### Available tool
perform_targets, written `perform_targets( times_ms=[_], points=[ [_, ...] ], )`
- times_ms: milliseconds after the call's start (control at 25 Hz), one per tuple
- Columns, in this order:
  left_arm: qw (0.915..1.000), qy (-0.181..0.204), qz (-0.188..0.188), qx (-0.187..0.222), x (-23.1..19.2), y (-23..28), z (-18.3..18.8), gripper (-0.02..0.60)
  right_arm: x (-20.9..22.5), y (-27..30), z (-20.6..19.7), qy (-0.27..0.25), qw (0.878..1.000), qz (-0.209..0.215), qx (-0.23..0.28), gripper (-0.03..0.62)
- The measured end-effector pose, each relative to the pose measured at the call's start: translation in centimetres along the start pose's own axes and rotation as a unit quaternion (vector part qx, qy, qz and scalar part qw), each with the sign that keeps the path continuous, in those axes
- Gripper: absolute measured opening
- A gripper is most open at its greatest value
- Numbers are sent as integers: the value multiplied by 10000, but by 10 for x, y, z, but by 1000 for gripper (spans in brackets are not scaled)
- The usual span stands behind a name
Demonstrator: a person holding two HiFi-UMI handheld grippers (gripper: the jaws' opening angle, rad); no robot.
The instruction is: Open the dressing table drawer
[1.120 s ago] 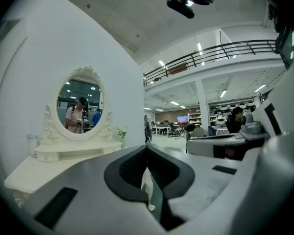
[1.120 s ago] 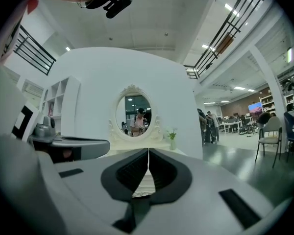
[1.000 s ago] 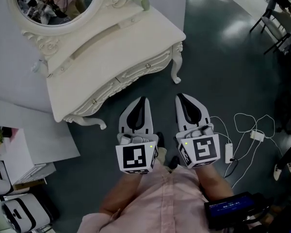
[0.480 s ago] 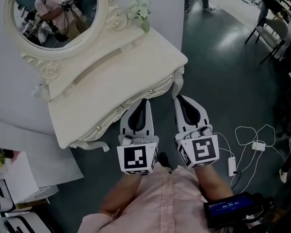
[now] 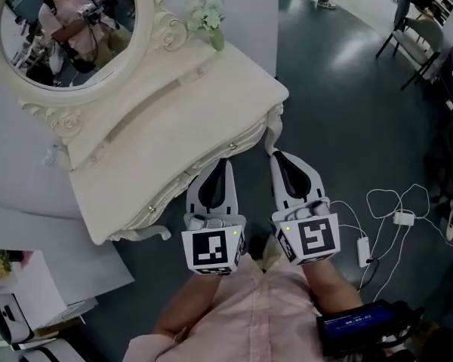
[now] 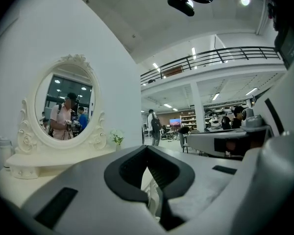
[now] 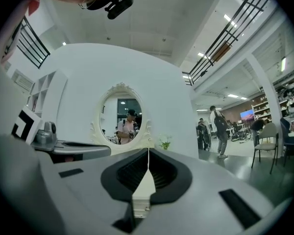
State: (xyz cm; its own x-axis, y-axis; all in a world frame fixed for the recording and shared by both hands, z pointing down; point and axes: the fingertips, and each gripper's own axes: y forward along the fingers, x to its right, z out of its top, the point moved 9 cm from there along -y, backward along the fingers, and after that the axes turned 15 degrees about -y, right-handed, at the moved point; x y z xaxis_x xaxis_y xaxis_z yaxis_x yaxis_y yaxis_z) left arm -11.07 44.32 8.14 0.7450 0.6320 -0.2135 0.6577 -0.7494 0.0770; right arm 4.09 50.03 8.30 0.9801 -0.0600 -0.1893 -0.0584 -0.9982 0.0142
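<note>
The cream dressing table [image 5: 158, 119] with its oval mirror [image 5: 60, 29] stands at the upper left of the head view. Its carved drawer front [image 5: 177, 188] with a small knob [image 5: 150, 209] faces me. My left gripper [image 5: 225, 162] is shut and empty, its tip right at the drawer front's edge. My right gripper [image 5: 278, 155] is also shut and empty, just off the table's right leg [image 5: 272, 130]. In the left gripper view the mirror [image 6: 66, 106] lies left of the closed tip [image 6: 147, 148]. The right gripper view shows the table's corner [image 7: 142, 195] through its closed tip [image 7: 148, 151].
A small vase of flowers [image 5: 206, 21] sits on the table's far corner. White cables and an adapter [image 5: 396, 217] lie on the dark floor at right. Chairs [image 5: 415, 29] stand at far right. White boxes [image 5: 30, 300] sit at lower left. People walk in the background [image 7: 219, 131].
Both grippers have moved forward together toward the table's front; the table now lies right at their tips. Both have stayed shut.
</note>
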Motion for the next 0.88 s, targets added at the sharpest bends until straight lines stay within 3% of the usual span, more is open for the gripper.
perform_targets(
  times_ms=[640,880],
  points=[
    [9985,-113,328,-428,-14,100,-20,21,61,81,-40,147,9990,245,-338,20],
    [9973,-44,619,-385,-19,146,-8,21,92,127,-40,182,9982,519,-244,20]
  ],
)
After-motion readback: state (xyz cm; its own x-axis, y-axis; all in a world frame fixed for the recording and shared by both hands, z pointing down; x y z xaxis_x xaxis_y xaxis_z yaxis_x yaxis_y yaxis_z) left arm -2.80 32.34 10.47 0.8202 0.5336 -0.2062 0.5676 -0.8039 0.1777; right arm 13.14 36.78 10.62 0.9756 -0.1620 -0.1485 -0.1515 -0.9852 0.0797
